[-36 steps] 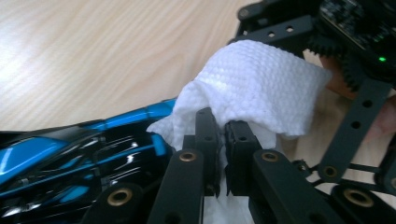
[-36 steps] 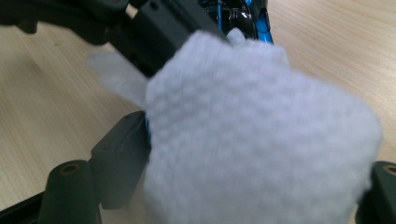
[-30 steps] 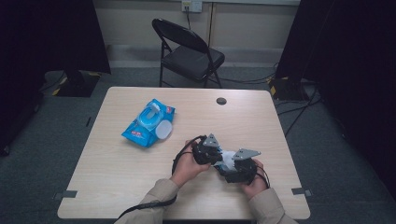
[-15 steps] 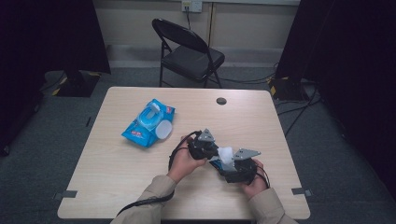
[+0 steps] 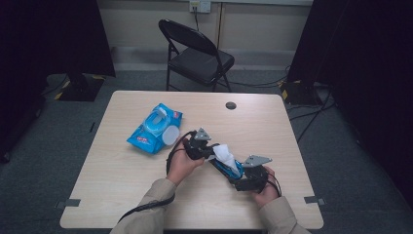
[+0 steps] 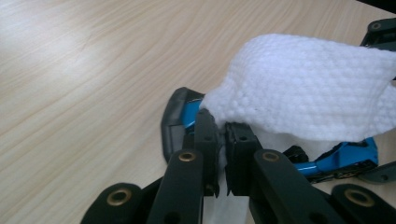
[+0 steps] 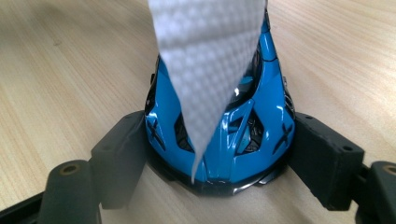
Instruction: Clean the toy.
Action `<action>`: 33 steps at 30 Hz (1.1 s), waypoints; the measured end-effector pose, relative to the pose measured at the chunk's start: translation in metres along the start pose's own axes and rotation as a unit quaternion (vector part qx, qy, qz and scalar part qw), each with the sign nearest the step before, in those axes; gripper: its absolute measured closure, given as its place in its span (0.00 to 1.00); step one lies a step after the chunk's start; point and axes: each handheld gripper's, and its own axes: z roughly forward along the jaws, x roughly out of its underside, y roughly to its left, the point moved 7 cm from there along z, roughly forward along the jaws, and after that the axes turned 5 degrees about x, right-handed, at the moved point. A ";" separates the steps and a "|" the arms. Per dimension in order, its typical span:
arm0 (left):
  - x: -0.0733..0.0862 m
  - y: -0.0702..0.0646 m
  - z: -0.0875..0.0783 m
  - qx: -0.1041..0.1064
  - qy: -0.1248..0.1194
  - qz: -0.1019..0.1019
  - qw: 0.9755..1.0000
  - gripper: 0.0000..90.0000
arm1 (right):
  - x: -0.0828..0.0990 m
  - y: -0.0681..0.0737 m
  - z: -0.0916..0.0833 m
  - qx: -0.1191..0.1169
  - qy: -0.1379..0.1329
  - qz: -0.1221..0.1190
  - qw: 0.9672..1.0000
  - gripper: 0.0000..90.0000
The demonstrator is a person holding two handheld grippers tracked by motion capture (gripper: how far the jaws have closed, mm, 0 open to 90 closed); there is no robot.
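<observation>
My right gripper clamps the blue car by its sides at lower centre of the right gripper view. My left gripper pinches the wipe, draped over the car. If I drag hard, the glossy car may squirt from my jaws. If the pinch is shallow, the wipe may slip free.
</observation>
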 end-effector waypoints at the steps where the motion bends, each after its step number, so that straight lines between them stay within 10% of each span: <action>1: 0.001 0.002 -0.002 -0.005 -0.001 -0.001 1.000 0.95 | 0.000 0.000 0.000 0.000 0.000 0.000 1.000 0.26; 16: 0.003 0.012 -0.013 -0.018 -0.003 -0.004 1.000 0.95 | 0.000 0.000 0.000 0.000 0.000 0.000 1.000 0.26; 33: 0.013 0.033 -0.083 -0.054 -0.036 -0.005 0.998 0.95 | 0.000 0.000 0.000 0.000 0.000 0.000 1.000 0.26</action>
